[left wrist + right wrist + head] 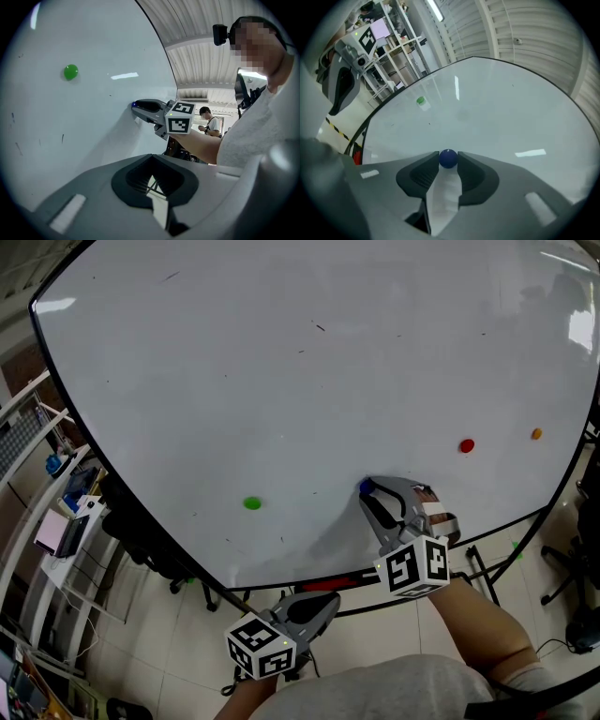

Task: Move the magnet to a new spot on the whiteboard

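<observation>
A small blue magnet (366, 487) sits on the whiteboard (281, 371) near its lower edge. My right gripper (369, 493) is shut on it. In the right gripper view the blue magnet (448, 158) is squeezed between both dark pads at the tip of the right gripper (448, 162). My left gripper (323, 602) hangs below the board's lower edge, off the board, with its jaws together and nothing between them. In the left gripper view the left gripper (150, 157) points along the board towards the right gripper (140, 106).
A green magnet (251, 503) sticks to the board left of the blue one. A red magnet (467, 445) and an orange magnet (536, 434) sit to the right. Shelving (56, 521) stands beyond the board's left edge, and the board's stand (487, 568) is below.
</observation>
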`<state>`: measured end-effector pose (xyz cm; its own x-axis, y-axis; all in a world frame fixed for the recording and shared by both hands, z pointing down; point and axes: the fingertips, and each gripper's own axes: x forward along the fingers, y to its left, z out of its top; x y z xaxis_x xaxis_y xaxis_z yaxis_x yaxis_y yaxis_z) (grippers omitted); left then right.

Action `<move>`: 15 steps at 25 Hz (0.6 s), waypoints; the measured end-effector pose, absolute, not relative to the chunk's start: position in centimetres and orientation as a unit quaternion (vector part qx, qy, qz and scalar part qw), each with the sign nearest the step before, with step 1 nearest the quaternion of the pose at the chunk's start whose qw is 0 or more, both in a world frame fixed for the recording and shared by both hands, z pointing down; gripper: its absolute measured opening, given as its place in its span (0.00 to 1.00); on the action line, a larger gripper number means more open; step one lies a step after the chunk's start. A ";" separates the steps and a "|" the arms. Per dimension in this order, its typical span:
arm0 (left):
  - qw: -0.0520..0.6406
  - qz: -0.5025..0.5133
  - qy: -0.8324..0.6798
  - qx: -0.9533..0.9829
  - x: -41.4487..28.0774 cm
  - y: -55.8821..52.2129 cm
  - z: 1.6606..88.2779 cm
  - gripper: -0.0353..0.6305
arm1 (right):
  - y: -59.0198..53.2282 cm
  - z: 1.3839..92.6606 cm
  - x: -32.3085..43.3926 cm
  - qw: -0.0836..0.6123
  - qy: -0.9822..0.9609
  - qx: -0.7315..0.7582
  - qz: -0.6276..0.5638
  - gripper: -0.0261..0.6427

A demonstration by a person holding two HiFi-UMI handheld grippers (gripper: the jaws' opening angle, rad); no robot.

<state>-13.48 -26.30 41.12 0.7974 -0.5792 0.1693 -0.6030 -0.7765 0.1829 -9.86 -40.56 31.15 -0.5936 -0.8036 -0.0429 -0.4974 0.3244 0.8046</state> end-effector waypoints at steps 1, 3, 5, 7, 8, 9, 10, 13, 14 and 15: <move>0.114 0.052 -0.313 0.941 -13.4 -26.2 41.1 0.03 | -40.2 31.0 -9.7 0.180 -0.802 0.406 -0.399 0.22; 0.113 0.052 -0.313 0.942 -13.2 -26.2 41.0 0.03 | -39.2 30.8 -9.4 0.164 -0.827 0.392 -0.367 0.22; 0.110 0.055 -0.311 0.942 -13.0 -26.0 40.8 0.03 | -38.2 31.1 -9.0 0.145 -0.858 0.373 -0.322 0.22; 0.105 0.057 -0.307 0.944 -12.6 -26.0 40.5 0.03 | -37.0 32.1 -8.3 0.124 -0.894 0.345 -0.258 0.22; 0.101 0.056 -0.307 0.945 -12.4 -26.0 40.3 0.03 | -36.3 32.8 -8.1 0.113 -0.911 0.328 -0.222 0.22; 0.098 0.054 -0.306 0.945 -12.3 -26.0 40.1 0.03 | -35.6 33.6 -7.8 0.105 -0.927 0.309 -0.186 0.22; 0.094 0.051 -0.306 0.946 -12.3 -26.1 40.0 0.03 | -34.9 34.7 -7.7 0.101 -0.940 0.289 -0.153 0.23; 0.091 0.045 -0.305 0.947 -12.1 -26.2 40.0 0.03 | -32.1 38.0 -7.7 0.107 -0.964 0.230 -0.077 0.23; 0.093 0.044 -0.304 0.947 -12.1 -26.3 40.0 0.03 | -31.1 39.0 -7.7 0.110 -0.969 0.216 -0.058 0.23; 0.096 0.043 -0.304 0.947 -12.0 -26.3 40.1 0.03 | -30.1 39.8 -7.7 0.112 -0.972 0.204 -0.042 0.23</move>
<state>-11.99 -26.28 40.13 0.8119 -0.5666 0.1407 -0.5833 -0.7972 0.1556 -7.72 -30.14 39.77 -0.8919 -0.4056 0.1999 -0.3866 0.9133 0.1279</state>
